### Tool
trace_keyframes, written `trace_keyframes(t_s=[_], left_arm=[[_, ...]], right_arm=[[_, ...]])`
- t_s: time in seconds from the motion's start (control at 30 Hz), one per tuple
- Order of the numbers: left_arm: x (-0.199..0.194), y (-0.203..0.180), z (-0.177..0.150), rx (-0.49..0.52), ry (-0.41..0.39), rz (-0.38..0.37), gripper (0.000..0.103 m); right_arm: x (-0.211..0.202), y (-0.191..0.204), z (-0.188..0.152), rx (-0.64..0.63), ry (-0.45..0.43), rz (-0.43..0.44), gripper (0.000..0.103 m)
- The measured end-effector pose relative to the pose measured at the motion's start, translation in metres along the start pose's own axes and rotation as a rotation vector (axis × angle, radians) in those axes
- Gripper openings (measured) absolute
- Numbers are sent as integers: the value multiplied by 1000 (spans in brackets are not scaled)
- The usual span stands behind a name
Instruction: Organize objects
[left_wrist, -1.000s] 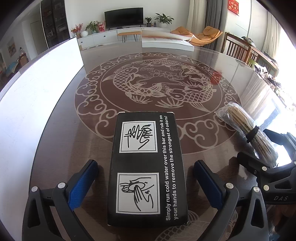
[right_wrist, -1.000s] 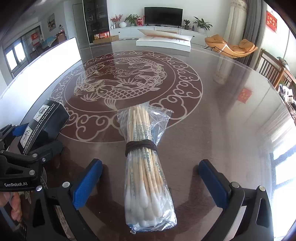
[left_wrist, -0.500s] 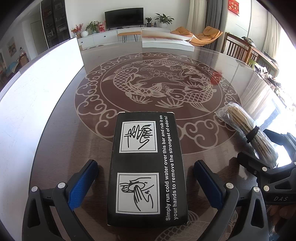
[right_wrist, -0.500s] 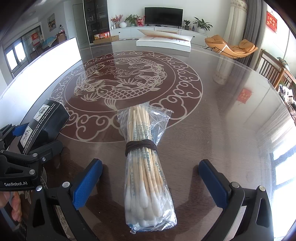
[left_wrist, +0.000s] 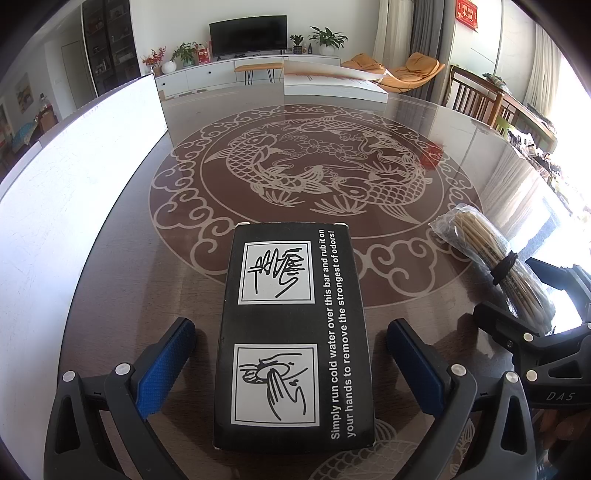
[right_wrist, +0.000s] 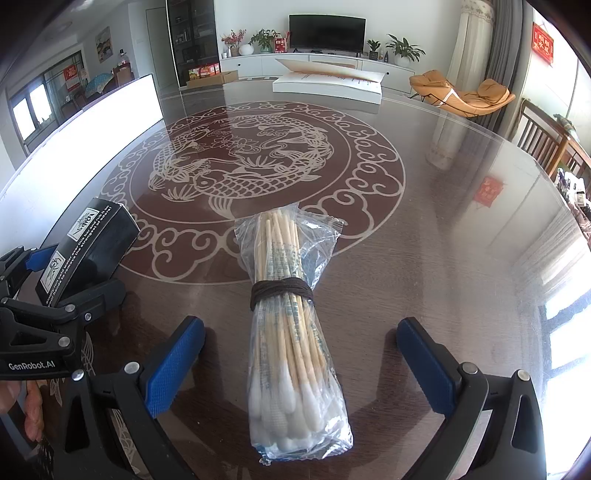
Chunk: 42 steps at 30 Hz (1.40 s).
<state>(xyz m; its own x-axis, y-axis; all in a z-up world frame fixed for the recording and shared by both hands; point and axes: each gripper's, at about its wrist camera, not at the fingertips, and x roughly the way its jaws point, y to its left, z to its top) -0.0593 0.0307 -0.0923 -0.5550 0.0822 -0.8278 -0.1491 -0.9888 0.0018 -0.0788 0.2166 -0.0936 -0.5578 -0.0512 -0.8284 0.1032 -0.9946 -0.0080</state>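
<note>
Left wrist view: we find nothing changed. Left gripper (left_wrist: 291, 365) stays released around the black box (left_wrist: 293, 332); right gripper (right_wrist: 301, 365) stays released around the swab packet (right_wrist: 291, 339). Neither grasp has begun.

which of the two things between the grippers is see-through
The swab bag between the right gripper's open fingers: clear plastic. The black box at the left gripper is opaque.

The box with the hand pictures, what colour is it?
Black box with white writing; best in the left wrist view.
</note>
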Motion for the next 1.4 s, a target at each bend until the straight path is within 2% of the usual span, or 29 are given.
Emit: trace_keyframes(t_s=[0.4, 0.57, 0.63, 0.7, 0.8, 0.83, 0.87, 0.9, 0.93, 0.97, 1.0, 1.03, 1.1, 1.27, 1.33, 1.4], left_arm=[[-1, -1, -1, 2, 7, 0, 103], [-2, 0, -3, 54, 19, -35, 103], [-3, 0, -3, 76, 47, -47, 103], [-3, 0, -2, 131, 101, -77, 103], [-2, 2, 2, 187, 169, -91, 103], [-3, 4, 3, 193, 166, -84, 98], [-6, 7, 4, 191, 156, -92, 82], [-8, 9, 6, 183, 150, -98, 74], [-12, 11, 6, 176, 137, -94, 58], [-14, 13, 6, 171, 125, -76, 58], [-17, 15, 4, 168, 103, -63, 58], [-20, 18, 3, 157, 85, -66, 58], [-32, 27, 1, 102, 63, -119, 58], [-97, 68, 17, -40, -66, -221, 58], [-130, 99, 27, -93, -135, -219, 58], [-159, 137, 34, -132, -186, -171, 58]], right_arm=[[-1, -1, 0, 2, -1, -2, 103], [-2, 0, -1, 0, -2, -4, 103], [-3, 0, -1, -11, 2, 3, 103], [-2, 0, 2, -34, 31, 16, 103], [6, -1, 16, -61, 153, 33, 102], [7, -1, 22, -74, 179, 36, 99], [6, -1, 27, -84, 187, 46, 84], [5, -2, 32, -91, 194, 48, 65], [4, -3, 36, -95, 204, 50, 54], [3, -3, 37, -100, 219, 58, 36], [2, -3, 39, -103, 232, 58, 29], [-1, -5, 40, -95, 234, 66, 29], [-17, -7, 41, -65, 206, 103, 29], [-80, 21, 81, -51, 51, 213, 29], [-107, 52, 108, -76, -20, 278, 29], [-126, 93, 133, -115, -68, 359, 29]])
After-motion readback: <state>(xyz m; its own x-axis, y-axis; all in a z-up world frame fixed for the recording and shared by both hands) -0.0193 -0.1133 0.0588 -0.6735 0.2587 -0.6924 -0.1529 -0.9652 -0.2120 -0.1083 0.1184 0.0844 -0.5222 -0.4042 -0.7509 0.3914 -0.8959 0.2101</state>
